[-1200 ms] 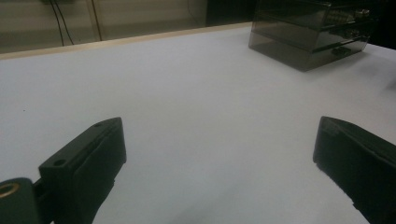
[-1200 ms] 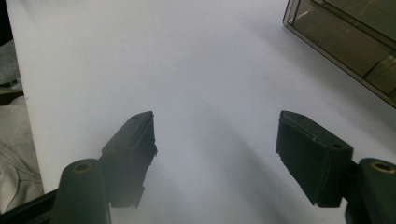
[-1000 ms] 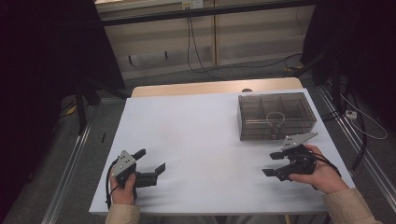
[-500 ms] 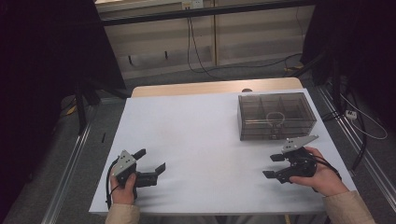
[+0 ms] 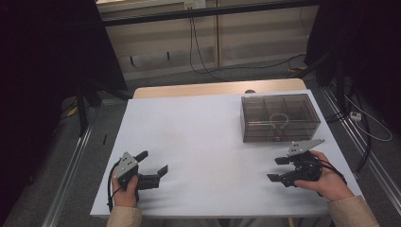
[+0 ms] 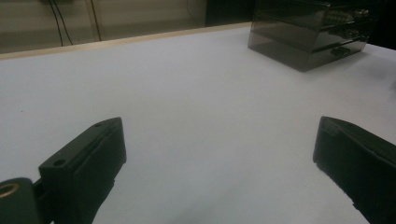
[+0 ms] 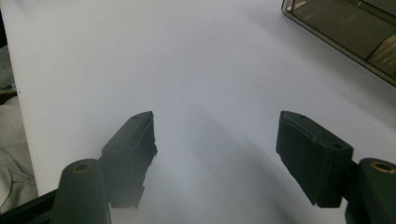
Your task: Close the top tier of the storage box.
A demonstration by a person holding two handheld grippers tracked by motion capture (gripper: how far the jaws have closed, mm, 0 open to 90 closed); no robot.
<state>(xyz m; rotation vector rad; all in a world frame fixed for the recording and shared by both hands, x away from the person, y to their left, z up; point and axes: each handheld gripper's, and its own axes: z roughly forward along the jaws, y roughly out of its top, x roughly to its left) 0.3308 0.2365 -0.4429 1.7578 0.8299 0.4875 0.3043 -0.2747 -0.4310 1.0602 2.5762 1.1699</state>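
The counter (image 5: 198, 142), covered in plain white with a strip of pale wood showing along its far edge, takes up the middle of the high view and narrows toward the top of the frame.

On it, in the right half of that view and a little above centre, stands a smoky transparent drawer box (image 5: 280, 117). Its long axis runs left to right across the frame, parallel to the counter's far edge, and its drawer fronts face the bottom of the frame, toward the person. The lid shows compartments, and a pale ring-shaped item lies inside near the middle. In the left gripper view the same box sits at the upper right (image 6: 308, 35); in the right gripper view one corner of it enters at the upper right (image 7: 348, 28).

The right tongs (image 5: 278, 169) rest low on the counter at the lower right of the high view, near the box and below it but not touching. Their jaws stand wide apart with nothing between them and point toward the left of the frame.

The left tongs (image 5: 152, 162) sit at the lower left, well apart from the box. Their jaws are likewise spread wide and empty, pointing toward the upper right of the frame, over bare white surface.
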